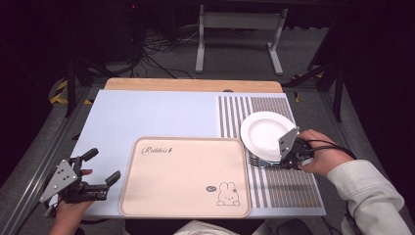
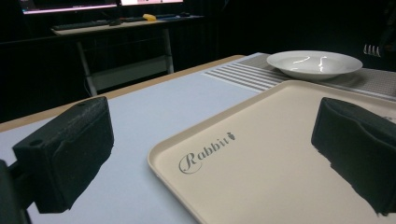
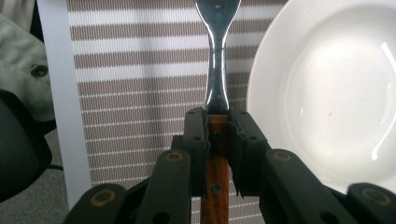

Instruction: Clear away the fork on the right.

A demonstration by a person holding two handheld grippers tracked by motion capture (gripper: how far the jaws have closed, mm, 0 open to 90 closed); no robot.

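Observation:
A fork with a wooden handle and a metal neck (image 3: pixel 217 56) sits between the jaws of my right gripper (image 3: pixel 218 126), which is shut on the handle. In the high view, my right gripper (image 1: pixel 289 157) is at the near edge of a white plate (image 1: pixel 266 131), and the fork's tines (image 1: pixel 254 160) point left over the striped mat (image 1: pixel 288 188). Beside the fork is the plate (image 3: pixel 336 93). My left gripper (image 1: pixel 104 165) stands open and holds nothing, just left of a beige rabbit tray (image 1: pixel 186 176). Its jaws frame the tray (image 2: pixel 261 154), with the plate (image 2: pixel 314 63) beyond.
The pale blue table top (image 1: pixel 147 117) stretches behind the tray. A wooden strip (image 1: pixel 191 84) runs along the far edge. Past it stand a metal frame and cables on the floor. A desk with lit screens (image 2: pixel 116 23) is seen far off.

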